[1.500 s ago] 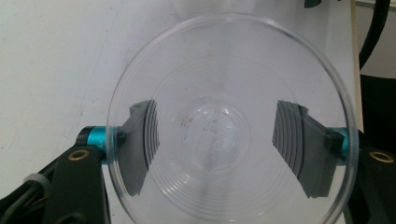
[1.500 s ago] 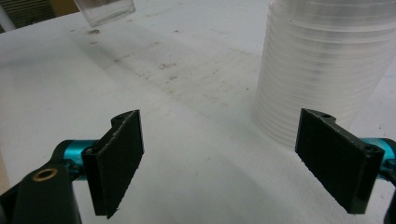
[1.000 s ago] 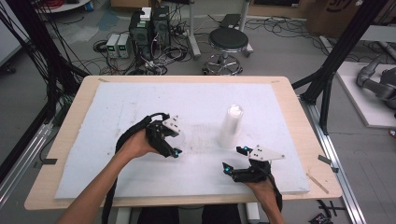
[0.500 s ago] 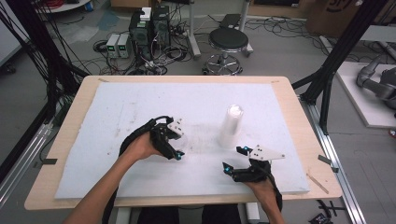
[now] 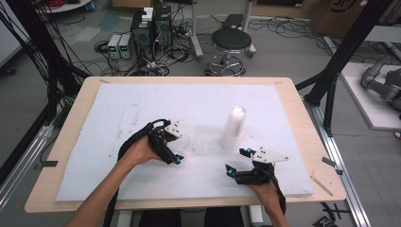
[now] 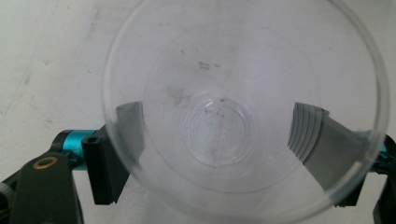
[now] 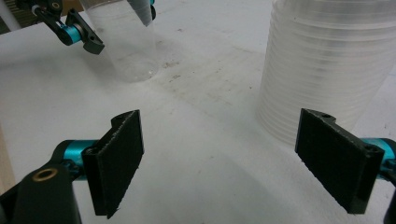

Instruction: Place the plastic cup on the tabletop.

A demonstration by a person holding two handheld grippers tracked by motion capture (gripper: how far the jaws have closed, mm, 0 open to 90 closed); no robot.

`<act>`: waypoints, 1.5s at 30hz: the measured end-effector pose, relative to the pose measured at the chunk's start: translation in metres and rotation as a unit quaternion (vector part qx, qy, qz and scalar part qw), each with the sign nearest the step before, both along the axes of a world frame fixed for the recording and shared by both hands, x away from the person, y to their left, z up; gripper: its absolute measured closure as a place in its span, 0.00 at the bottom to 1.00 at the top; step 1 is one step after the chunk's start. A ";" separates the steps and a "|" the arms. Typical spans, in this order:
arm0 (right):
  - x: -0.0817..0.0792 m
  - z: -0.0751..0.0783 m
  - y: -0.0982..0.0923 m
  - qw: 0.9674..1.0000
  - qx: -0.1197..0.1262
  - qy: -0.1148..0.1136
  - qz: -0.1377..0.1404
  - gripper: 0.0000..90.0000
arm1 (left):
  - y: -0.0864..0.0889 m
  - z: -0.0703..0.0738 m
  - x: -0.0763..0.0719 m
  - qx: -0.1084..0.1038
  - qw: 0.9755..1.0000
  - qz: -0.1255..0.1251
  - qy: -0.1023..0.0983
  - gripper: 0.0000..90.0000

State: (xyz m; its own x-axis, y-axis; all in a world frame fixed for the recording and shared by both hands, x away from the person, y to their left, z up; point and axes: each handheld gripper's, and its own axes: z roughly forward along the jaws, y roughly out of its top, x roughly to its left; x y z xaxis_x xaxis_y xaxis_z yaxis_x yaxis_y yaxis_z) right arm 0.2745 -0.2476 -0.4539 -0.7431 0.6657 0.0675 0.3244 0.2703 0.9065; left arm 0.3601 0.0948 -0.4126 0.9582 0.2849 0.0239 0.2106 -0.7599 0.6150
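A single clear plastic cup stands upright on the white foam board, left of centre near the front. My left gripper straddles it from above. Its jaws have just been opening, and the grey pads sit either side of the cup's lower wall without squeezing it. In the high view the left gripper is at the cup. A tall stack of clear cups stands right of centre. My right gripper rests just in front of the stack, open with nothing between its jaws. The right gripper view shows the right gripper, the stack and the single cup.
The foam board covers most of the wooden table. A thin wooden stick lies at the table's front right corner. Beyond the far edge are a stool and computer boxes on the floor. Black frame posts stand at both sides.
The left gripper's jaws stand wider around the single cup than before, and that hand has barely shifted. The right gripper has kept still.
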 end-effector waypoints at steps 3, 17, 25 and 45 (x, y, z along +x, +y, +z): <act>-0.001 0.000 0.000 1.000 0.002 -0.002 -0.001 0.17 | 0.009 -0.003 -0.004 -0.015 1.000 0.013 -0.005 0.17; -0.004 0.000 -0.003 1.000 0.013 -0.014 -0.013 0.17 | 0.097 -0.020 -0.056 -0.191 0.970 0.136 -0.058 0.16; -0.004 0.000 -0.004 1.000 0.019 -0.014 -0.019 0.17 | 0.126 -0.039 -0.079 -0.232 0.949 0.197 -0.084 0.16; -0.004 0.000 -0.004 0.999 0.018 -0.018 -0.031 0.17 | 0.139 -0.056 -0.090 -0.268 0.931 0.222 -0.107 0.16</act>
